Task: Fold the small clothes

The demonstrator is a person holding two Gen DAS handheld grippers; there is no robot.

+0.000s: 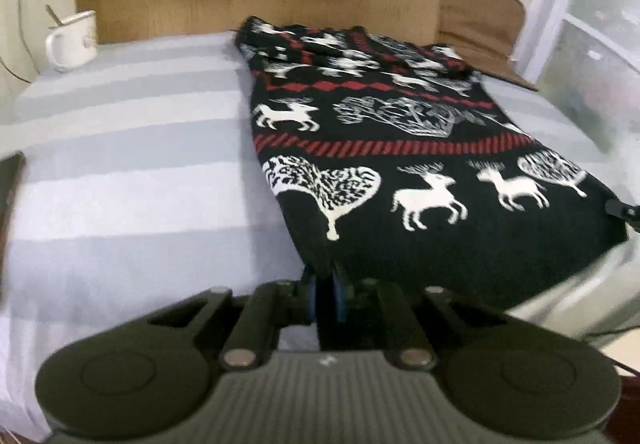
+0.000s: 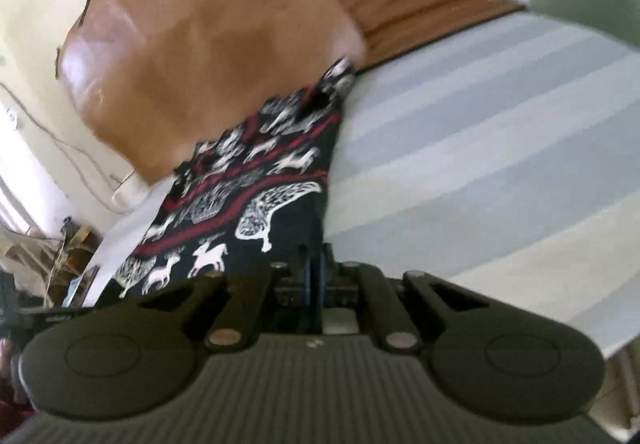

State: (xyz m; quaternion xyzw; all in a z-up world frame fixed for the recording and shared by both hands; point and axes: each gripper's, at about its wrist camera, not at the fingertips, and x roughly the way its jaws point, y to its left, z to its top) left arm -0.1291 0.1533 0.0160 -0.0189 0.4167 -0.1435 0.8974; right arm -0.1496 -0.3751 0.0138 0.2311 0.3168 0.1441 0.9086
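Both grippers clench near corners of the reindeer-patterned knit garment [image 1: 400, 148] on the striped bed [image 1: 132, 172]: left gripper [image 1: 325, 294], right gripper [image 2: 316, 276]. Uneven lifting, I judge, could skew the fold or slip a thin pinch.

garment: black knit [image 1: 400, 148] with white reindeer, heart-shaped trees and red zigzag bands | state: spread mostly flat, far end bunched and rumpled | place: on my grey-and-white striped cloth, running away from me | hold: near hem corners pinched, one in each of my jaws
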